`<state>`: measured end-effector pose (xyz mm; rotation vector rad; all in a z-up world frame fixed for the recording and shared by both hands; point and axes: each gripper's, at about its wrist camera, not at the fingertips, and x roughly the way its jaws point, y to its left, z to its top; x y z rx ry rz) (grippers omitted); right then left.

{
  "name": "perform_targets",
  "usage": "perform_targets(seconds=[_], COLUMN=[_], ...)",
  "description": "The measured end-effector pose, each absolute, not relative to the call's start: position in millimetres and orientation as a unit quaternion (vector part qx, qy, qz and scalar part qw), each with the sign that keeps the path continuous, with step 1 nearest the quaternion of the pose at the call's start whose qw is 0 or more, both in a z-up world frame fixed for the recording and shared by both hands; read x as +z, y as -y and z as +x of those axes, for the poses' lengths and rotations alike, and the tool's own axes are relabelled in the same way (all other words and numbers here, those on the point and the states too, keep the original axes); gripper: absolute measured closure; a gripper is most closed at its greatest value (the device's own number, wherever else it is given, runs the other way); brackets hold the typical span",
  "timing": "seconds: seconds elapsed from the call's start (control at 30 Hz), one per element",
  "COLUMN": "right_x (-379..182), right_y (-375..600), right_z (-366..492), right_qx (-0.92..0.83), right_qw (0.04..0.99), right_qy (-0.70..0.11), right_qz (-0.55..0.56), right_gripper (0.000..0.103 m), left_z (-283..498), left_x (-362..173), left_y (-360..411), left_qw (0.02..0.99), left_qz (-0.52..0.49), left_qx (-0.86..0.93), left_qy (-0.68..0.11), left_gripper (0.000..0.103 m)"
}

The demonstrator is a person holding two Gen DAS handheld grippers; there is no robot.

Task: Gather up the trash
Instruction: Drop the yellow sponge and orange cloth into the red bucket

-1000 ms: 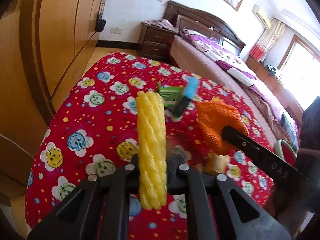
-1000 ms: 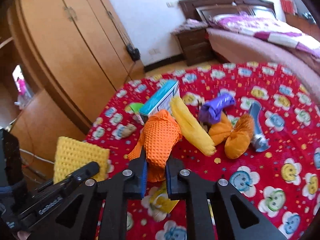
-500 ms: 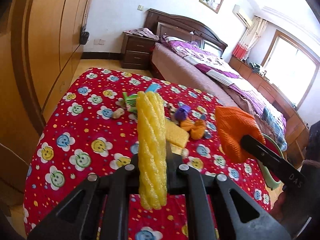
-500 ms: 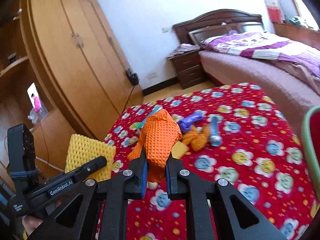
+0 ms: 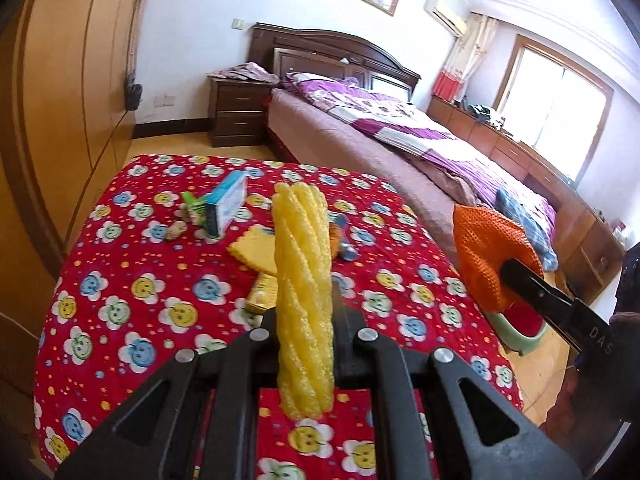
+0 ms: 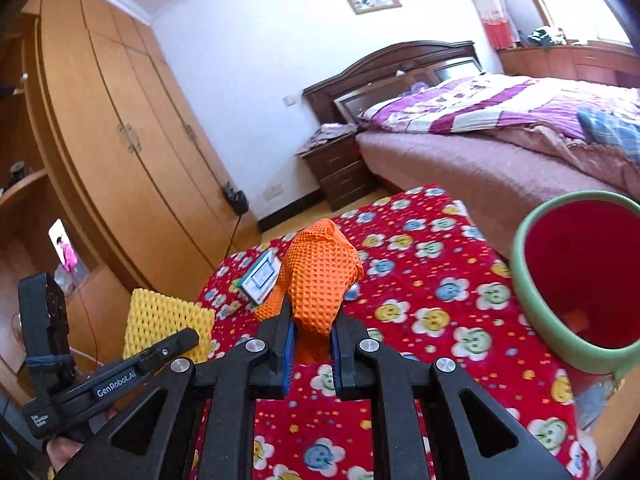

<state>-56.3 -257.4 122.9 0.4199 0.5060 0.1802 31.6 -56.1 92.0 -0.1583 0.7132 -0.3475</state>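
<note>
My left gripper [image 5: 305, 320] is shut on a yellow foam net [image 5: 303, 280], held upright above the red smiley-flower tablecloth [image 5: 140, 292]. It also shows in the right wrist view [image 6: 160, 320]. My right gripper [image 6: 312, 332] is shut on an orange foam net [image 6: 320, 276], held above the table's right side near a green bin with a red inside [image 6: 576, 280]. In the left wrist view the orange net [image 5: 488, 252] hangs over the bin [image 5: 520, 332]. Loose trash lies on the table: a blue box [image 5: 228, 208], a green wrapper [image 5: 194, 206], a yellow foam sheet [image 5: 256, 248].
A wooden wardrobe [image 5: 60, 100] stands left of the table. A bed [image 5: 400, 132] and a dark nightstand [image 5: 236, 112] lie beyond it. The bin stands on the floor off the table's right edge.
Both grippers have risen and pulled back from the trash pile with their nets. The right gripper has swung right, and the green bin has come into its view.
</note>
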Motion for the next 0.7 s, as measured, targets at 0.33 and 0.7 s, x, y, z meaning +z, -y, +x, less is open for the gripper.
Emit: perform_targets(seconds=[0.33,0.7], right_x=[120.9,94.4], right_y=[314.4,385.9], right_z=[-91.7,-113.1], right_qx=[0.026,-0.056], right_qw=[0.948,0.932], right_qy=[-0.219,-0.215], right_qz=[0.229,0.288], right_gripper=[0.089,0.089], left_z=[25.2,36.2], left_x=[96.7,94.9], left_y=[110.4,186.8], left_qw=[0.905,0.883], left_qz=[-0.068,-0.039], left_qx=[-0.224,-0.285], left_qy=[-0.354,-0.370], left_gripper=[0.092,0.092])
